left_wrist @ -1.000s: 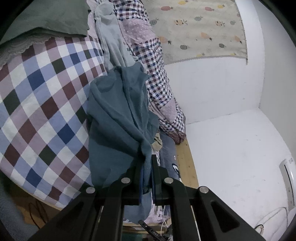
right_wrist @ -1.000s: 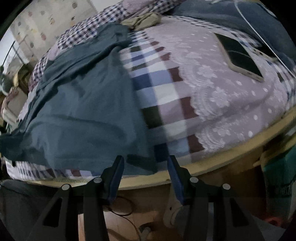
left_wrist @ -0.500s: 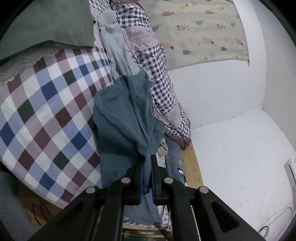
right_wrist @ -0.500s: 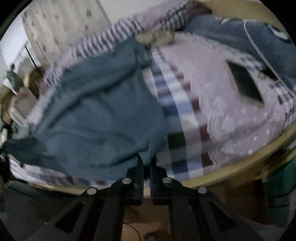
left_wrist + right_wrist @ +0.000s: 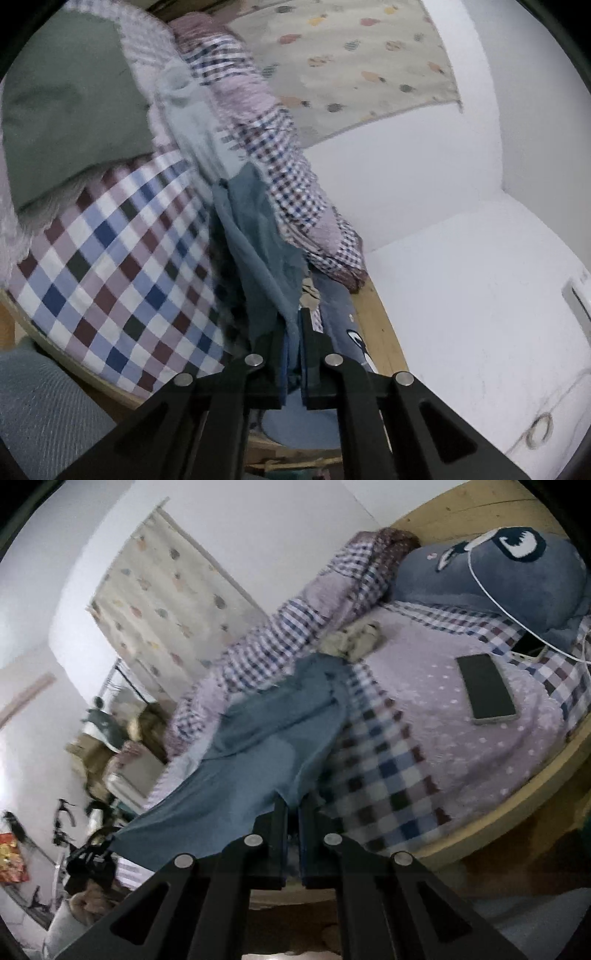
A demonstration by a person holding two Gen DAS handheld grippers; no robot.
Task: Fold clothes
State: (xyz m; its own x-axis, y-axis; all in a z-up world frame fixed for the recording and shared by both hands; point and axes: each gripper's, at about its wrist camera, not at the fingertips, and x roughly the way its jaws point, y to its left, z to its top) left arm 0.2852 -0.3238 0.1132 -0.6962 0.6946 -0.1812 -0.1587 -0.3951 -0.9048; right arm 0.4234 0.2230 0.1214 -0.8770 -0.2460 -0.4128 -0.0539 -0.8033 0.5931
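Note:
A teal-blue garment [image 5: 255,243] hangs stretched from my left gripper [image 5: 292,325], which is shut on one of its edges above the checked bed cover [image 5: 110,266]. The same teal garment [image 5: 273,731] shows in the right wrist view, lifted off the bed, with my right gripper [image 5: 292,808] shut on another edge. Its far end still trails on the cover by the rolled quilt [image 5: 280,635]. A pale blue garment [image 5: 192,122] lies further up the bed.
A phone [image 5: 485,688] and a white cable [image 5: 495,598] lie on the lilac sheet beside a blue plush pillow [image 5: 487,572]. A green blanket [image 5: 70,110] covers the bed's far side. A wooden bed frame [image 5: 517,805], white walls, a patterned curtain [image 5: 162,602] and a cluttered rack [image 5: 110,746] surround the bed.
My right gripper went from open at the garment's edge to shut on it. Both grippers have since risen, pulling the garment up and taut off the bed.

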